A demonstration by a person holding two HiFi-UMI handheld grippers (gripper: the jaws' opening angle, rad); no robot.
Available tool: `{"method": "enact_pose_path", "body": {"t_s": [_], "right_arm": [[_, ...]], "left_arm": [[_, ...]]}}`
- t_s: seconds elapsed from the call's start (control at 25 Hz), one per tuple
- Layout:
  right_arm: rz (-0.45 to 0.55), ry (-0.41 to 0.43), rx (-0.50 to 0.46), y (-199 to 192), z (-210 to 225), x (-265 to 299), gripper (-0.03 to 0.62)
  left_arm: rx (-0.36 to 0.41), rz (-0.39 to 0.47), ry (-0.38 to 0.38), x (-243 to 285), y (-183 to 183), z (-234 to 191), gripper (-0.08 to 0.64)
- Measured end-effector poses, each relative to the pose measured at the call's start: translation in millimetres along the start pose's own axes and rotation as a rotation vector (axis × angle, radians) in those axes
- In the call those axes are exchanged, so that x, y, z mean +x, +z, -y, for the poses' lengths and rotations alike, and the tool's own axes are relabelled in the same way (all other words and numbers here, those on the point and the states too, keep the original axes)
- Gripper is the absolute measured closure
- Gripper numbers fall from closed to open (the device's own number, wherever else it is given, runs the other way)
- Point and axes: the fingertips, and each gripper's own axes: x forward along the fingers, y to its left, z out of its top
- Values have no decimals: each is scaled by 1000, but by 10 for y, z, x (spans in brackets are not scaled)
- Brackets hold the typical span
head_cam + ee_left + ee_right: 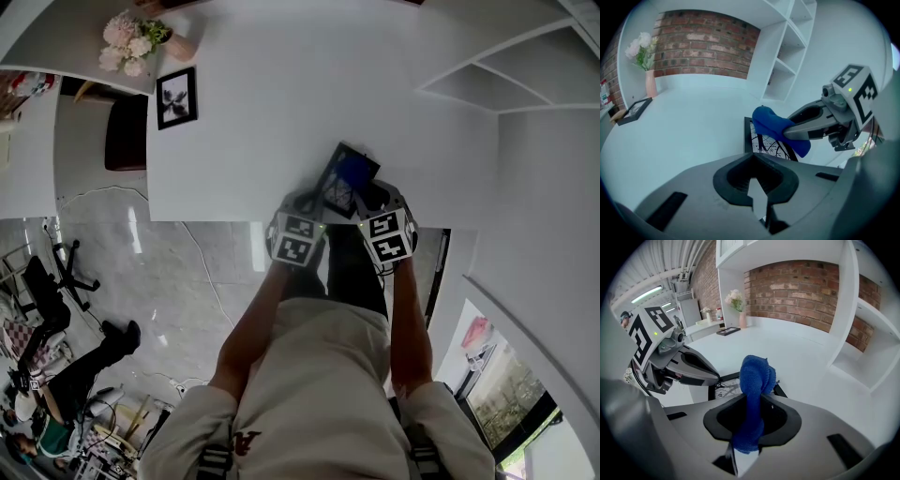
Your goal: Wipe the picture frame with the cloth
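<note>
The left gripper (312,200) pinches the picture frame (336,190) by its edge, above the white table (281,112). The right gripper (373,197) is clamped on the blue cloth (352,171), bunched over the frame's face.

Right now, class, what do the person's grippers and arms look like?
The left gripper and right gripper are grey; each carries a white cube with black square markers and a green light. The person wears a light short-sleeved T-shirt.

The left gripper (306,201) and right gripper (377,199) flank a picture frame (335,188) with a blue cloth (354,171) over it.
</note>
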Motion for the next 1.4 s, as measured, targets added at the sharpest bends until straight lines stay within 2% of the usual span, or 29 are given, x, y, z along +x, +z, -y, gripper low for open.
{"method": "enact_pose_path", "body": {"t_s": [0.36,0.96,1.12,1.4], "right_arm": [[22,-23,35,-55,52,-113,509],[60,93,-13,200,-566,52,509],[36,124,-38,183,-669,128,509],[12,134,-26,94,-661,147,509]], "left_arm": [[-5,6,-8,8,-10,-19,560],[10,7,-8,2,-2,-17,560],[11,7,-6,-1,4,-7,560],[12,7,-1,-5,1,6,560]]}}
